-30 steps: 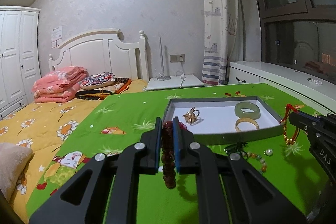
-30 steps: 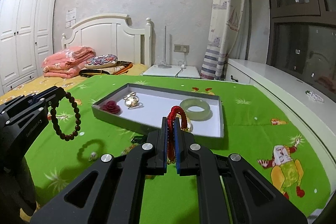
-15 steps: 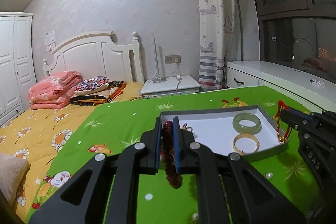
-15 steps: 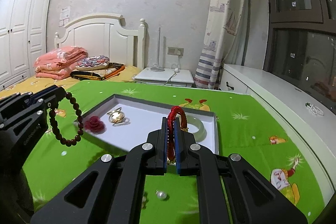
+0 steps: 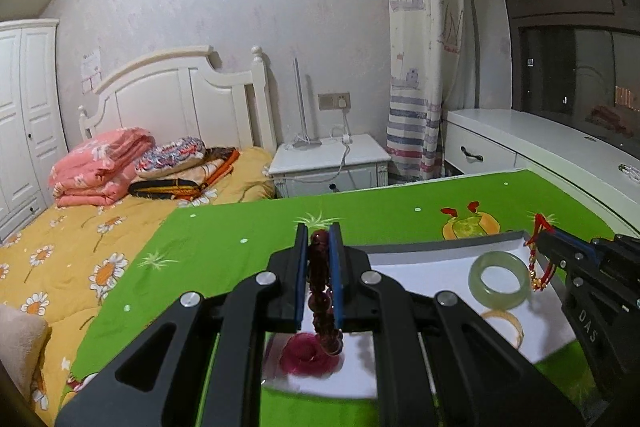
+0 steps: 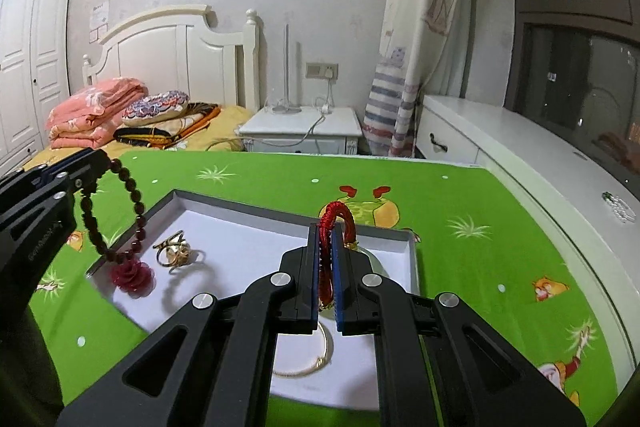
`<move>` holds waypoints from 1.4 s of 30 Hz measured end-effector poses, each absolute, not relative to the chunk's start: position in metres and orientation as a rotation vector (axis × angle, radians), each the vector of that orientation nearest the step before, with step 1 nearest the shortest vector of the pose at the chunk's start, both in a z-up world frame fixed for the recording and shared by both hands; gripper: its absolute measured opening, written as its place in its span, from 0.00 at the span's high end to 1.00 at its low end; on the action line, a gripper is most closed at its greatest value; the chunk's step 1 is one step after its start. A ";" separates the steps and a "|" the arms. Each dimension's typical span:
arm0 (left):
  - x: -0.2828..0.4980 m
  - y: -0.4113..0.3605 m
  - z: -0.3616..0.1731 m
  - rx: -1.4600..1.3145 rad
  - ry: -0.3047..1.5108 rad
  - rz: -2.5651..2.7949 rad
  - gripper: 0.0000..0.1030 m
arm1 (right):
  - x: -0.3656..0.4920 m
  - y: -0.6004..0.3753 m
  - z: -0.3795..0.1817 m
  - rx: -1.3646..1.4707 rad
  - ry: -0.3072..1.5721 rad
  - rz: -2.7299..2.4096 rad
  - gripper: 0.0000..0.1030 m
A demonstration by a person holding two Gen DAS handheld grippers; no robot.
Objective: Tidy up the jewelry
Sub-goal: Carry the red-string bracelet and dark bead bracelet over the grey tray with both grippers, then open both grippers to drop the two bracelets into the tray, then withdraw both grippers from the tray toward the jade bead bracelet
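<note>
Bedroom walls, a white headboard and a nightstand fill the background, and before us a green cartoon-print cloth covers the desk (image 6: 460,195) that carries a shallow grey tray (image 6: 256,209) lined in white. We hold both tools above that tray. Our left gripper (image 5: 319,251) has its fingers clenched on a dark red bead bracelet (image 6: 120,211), which hangs as a loose loop so that its lower beads dangle at about 8 o'clock of the tray, just over a red rose ornament (image 6: 132,277). Our right gripper (image 6: 328,259) pinches a red braided cord bracelet (image 6: 336,217) with small gold charms; it arches above the fingers, over the tray's 3 o'clock side. Already lying inside are a gold ring piece (image 6: 176,253), a pale green jade bangle (image 5: 500,279) and a thin gold bangle (image 6: 312,363). We judge that each piece is carried by a narrow pinch so it drapes free of tangles and can be lowered into a bare patch. Both bracelets hang unplaced, and release should wait until they touch the lining.
</note>
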State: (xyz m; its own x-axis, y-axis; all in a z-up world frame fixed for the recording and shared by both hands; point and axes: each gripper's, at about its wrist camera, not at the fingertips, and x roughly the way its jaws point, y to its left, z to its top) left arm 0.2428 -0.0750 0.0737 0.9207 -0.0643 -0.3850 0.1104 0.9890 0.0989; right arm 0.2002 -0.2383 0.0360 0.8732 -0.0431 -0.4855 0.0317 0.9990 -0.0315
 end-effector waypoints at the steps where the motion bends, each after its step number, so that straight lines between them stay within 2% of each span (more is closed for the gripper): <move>1: 0.251 -0.077 0.074 0.114 0.406 -0.092 0.90 | 0.205 -0.238 0.036 -0.028 0.515 -0.037 0.92; 11: 0.282 -0.092 0.055 0.135 0.495 -0.099 0.89 | 0.235 -0.228 0.028 -0.039 0.602 0.001 0.89; 12: 0.283 -0.092 0.053 0.135 0.500 -0.097 0.83 | 0.236 -0.227 0.027 -0.041 0.607 0.001 0.85; 13: 0.282 -0.091 0.052 0.134 0.497 -0.088 0.67 | 0.236 -0.228 0.027 -0.039 0.606 0.004 0.81; 15: 0.279 -0.087 0.053 0.127 0.470 -0.063 0.44 | 0.234 -0.231 0.029 -0.034 0.594 0.000 0.63; 18: 0.275 -0.077 0.056 0.113 0.456 -0.046 0.41 | 0.233 -0.235 0.033 -0.033 0.579 -0.005 0.60; 20: 0.273 -0.072 0.059 0.112 0.450 -0.039 0.35 | 0.231 -0.238 0.038 -0.028 0.569 -0.009 0.60; 25: 0.255 -0.060 0.069 0.146 0.397 -0.017 0.12 | 0.216 -0.241 0.047 0.001 0.547 0.014 0.60; 32: 0.223 -0.037 0.067 0.186 0.389 0.023 0.08 | 0.186 -0.241 0.047 0.028 0.523 0.019 0.59; 34: 0.209 -0.025 0.065 0.159 0.390 0.045 0.07 | 0.174 -0.243 0.046 0.044 0.512 0.012 0.55; 36: 0.190 -0.012 0.061 0.139 0.386 0.048 0.06 | 0.161 -0.243 0.043 0.055 0.507 0.017 0.46; 42: 0.139 0.015 0.041 0.138 0.384 0.083 0.05 | 0.122 -0.235 0.026 0.020 0.507 0.045 0.42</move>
State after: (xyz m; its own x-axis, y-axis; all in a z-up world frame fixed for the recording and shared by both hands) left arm 0.1385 0.0146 0.0412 0.9239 0.1070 -0.3674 -0.0547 0.9872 0.1499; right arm 0.1219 -0.2348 0.0260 0.8730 0.0475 -0.4853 -0.0378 0.9988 0.0298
